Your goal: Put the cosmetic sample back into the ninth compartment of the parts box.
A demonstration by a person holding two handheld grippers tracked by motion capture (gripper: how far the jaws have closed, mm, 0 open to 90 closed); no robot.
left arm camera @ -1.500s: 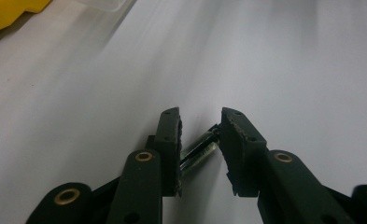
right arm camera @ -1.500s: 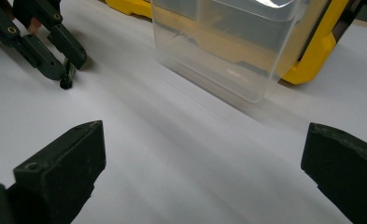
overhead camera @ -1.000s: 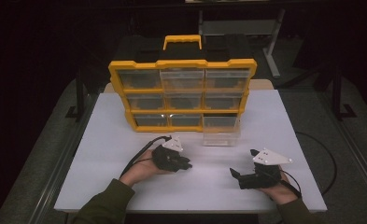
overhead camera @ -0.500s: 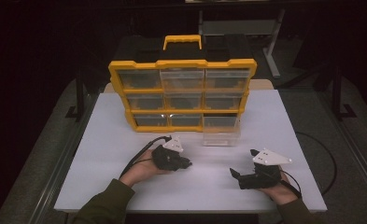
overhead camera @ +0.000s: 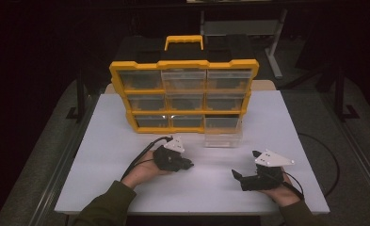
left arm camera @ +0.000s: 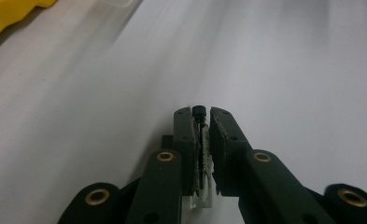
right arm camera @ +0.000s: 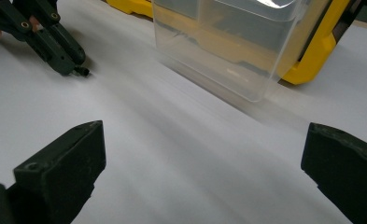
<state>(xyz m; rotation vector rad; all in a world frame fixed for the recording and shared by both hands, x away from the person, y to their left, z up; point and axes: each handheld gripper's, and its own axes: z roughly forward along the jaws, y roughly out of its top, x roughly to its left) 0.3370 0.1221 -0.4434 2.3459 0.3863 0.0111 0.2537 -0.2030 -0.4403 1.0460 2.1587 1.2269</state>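
White table (overhead camera: pixel 102 155) fills the middle of the high view, with the yellow drawer cabinet (overhead camera: pixel 185 94) standing at upper centre and a clear drawer (overhead camera: pixel 223 136) pulled out just below its lower right corner. At lower right the right gripper (overhead camera: pixel 237 175) rests with its jaws wide and empty. Left of centre the left gripper (overhead camera: pixel 188 165) has just been closing, and its jaws now pinch a small black screw (left arm camera: pixel 199 110) low over the table, so the pick looks made and the carry to the drawer comes next.

No readable text, label, brand, number or sign appears on anything in these views.
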